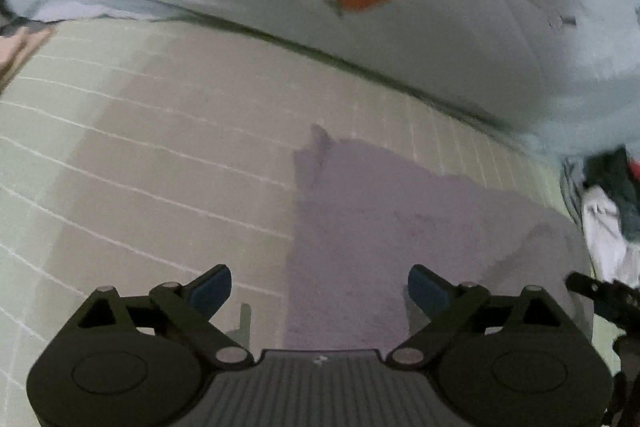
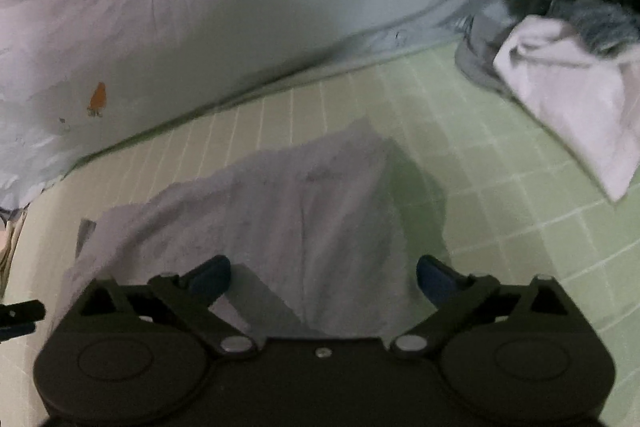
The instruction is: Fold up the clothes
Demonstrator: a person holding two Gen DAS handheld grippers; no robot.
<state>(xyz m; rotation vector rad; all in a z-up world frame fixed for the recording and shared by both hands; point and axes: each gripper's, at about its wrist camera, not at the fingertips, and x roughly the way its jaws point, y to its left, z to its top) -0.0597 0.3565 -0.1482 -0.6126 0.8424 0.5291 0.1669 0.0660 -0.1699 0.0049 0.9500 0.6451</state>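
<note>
A pale lilac garment (image 1: pixel 380 219) lies flat on the green checked sheet (image 1: pixel 140 147); the right wrist view shows the same garment (image 2: pixel 288 203) with a pointed far corner and a centre crease. My left gripper (image 1: pixel 320 289) hangs over its near left part, open, blue pads (image 1: pixel 212 291) wide apart with nothing pressed between them. My right gripper (image 2: pixel 324 281) is open as well, above the garment's near right part, its right pad (image 2: pixel 434 281) over the cloth's edge. The right gripper's black tip (image 1: pixel 592 291) shows at the left view's right edge.
A light blue printed duvet (image 1: pixel 400 7) with an orange carrot motif lies bunched along the far side of the sheet. At the right sits a heap of clothes (image 2: pixel 572 39): a white piece, grey, dark and red ones. The sheet (image 2: pixel 520 187) is bare between garment and heap.
</note>
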